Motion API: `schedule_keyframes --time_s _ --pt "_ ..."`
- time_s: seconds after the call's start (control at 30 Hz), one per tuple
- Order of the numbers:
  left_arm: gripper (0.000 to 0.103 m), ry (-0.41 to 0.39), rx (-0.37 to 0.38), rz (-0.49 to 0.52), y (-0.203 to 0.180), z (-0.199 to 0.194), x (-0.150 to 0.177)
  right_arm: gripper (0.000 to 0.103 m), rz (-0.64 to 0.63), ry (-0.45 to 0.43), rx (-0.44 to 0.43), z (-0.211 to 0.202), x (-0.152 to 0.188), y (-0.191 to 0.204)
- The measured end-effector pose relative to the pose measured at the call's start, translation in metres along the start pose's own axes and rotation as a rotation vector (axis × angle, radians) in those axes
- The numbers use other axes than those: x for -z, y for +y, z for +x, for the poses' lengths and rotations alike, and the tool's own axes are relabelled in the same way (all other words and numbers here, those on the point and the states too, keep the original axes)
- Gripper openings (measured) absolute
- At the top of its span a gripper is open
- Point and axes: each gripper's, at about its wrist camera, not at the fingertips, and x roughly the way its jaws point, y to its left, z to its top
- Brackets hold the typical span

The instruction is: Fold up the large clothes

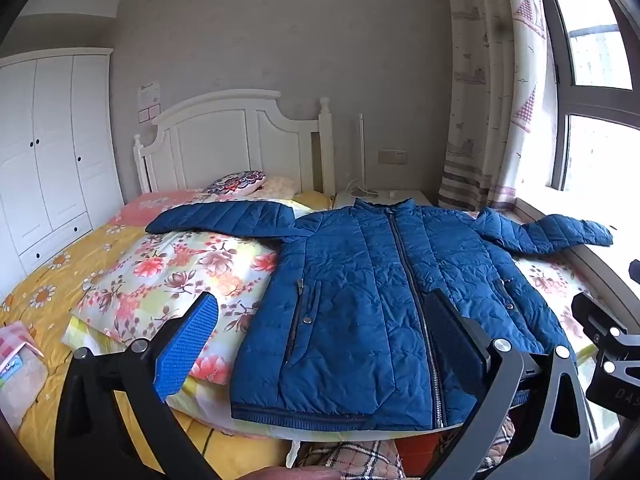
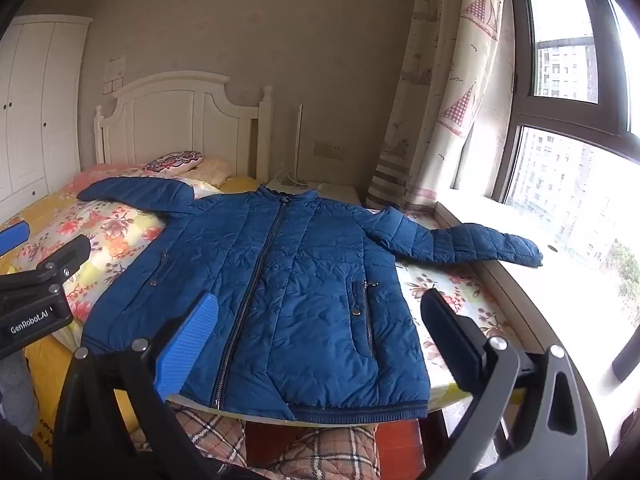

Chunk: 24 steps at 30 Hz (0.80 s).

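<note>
A blue quilted jacket (image 1: 360, 300) lies flat, zipped, front up on a floral quilt (image 1: 180, 276) on the bed, both sleeves spread out. Its right sleeve (image 1: 560, 234) reaches onto the window sill. It also shows in the right wrist view (image 2: 280, 292). My left gripper (image 1: 320, 320) is open and empty, hovering above the jacket's lower hem. My right gripper (image 2: 320, 320) is open and empty, hovering above the hem near the zipper and right pocket. The left gripper shows at the left edge of the right wrist view (image 2: 40, 280).
A white headboard (image 1: 224, 140) and pillows (image 1: 236, 182) are at the far end. A white wardrobe (image 1: 52, 140) stands at left. The window sill (image 2: 520, 232) and curtain (image 2: 444, 100) are at right. A plaid cushion (image 2: 320, 452) lies below the bed's near edge.
</note>
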Motion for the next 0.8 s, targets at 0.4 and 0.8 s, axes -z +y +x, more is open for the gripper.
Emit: schedule_keyframes --time_s 0.4,0.8 --pt "0.099 -0.015 -0.008 -0.006 0.004 -0.001 0.002 0.101 -0.017 0.005 -0.006 0.003 0.003 0.004" --pt "0.099 -0.015 -0.012 0.001 0.006 -0.003 0.003 0.101 -0.025 0.003 -0.007 0.0 0.003 0.009"
